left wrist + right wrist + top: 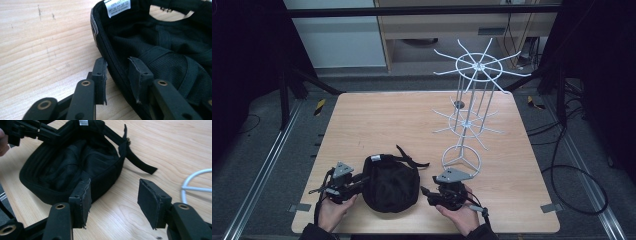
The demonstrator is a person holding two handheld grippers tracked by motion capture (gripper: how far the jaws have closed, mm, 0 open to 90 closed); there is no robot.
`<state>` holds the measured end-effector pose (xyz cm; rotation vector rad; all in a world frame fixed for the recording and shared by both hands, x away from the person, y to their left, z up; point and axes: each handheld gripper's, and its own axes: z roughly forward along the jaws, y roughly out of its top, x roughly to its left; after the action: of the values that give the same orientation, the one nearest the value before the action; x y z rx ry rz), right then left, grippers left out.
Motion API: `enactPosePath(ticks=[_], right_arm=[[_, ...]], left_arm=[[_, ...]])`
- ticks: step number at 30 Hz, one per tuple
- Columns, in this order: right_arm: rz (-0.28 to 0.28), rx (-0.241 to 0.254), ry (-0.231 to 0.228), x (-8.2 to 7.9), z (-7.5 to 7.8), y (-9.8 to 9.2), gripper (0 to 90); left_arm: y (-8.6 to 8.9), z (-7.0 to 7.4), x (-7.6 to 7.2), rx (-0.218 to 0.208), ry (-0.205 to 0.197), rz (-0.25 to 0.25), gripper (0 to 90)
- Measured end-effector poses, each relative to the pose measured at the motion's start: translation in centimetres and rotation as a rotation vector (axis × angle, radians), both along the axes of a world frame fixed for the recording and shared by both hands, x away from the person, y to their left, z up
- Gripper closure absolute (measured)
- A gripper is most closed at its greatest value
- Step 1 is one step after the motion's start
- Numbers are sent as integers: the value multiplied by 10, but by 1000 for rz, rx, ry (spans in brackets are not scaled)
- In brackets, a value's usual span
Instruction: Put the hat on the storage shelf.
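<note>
A black cap [391,184] lies upside down near the table's front edge, its strap [412,159] trailing to the right. My left gripper [361,181] is at the cap's left side. In the left gripper view its jaws [117,65] are open and straddle the cap's rim [113,67], one jaw outside and one inside. A white label [117,7] shows inside the cap [165,45]. My right gripper [425,191] sits just right of the cap [75,162], open wide [113,187], with bare table between its jaws. The left gripper [30,131] shows across the cap.
A white wire display rack [472,95] with radiating hooks stands on the right half of the wooden table [377,120]; its ring base [461,159] is just beyond my right gripper, and an arc of the ring [197,182] lies close by. Cables lie on the floor at right.
</note>
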<state>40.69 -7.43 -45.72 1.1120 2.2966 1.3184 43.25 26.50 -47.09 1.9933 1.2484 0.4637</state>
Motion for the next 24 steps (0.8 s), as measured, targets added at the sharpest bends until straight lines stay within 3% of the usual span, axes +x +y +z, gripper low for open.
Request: enactPosePath(ticks=[8, 20, 24], right_arm=[[24, 12, 33, 3, -4, 18, 414], [45, 56, 51, 5, -2, 28, 422], [59, 27, 59, 3, -5, 34, 443]], left_arm=[[-1, -1, -1, 0, 15, 8, 682], [-2, -2, -2, -1, 20, 12, 692], [-2, -1, -3, 3, 17, 7, 692]])
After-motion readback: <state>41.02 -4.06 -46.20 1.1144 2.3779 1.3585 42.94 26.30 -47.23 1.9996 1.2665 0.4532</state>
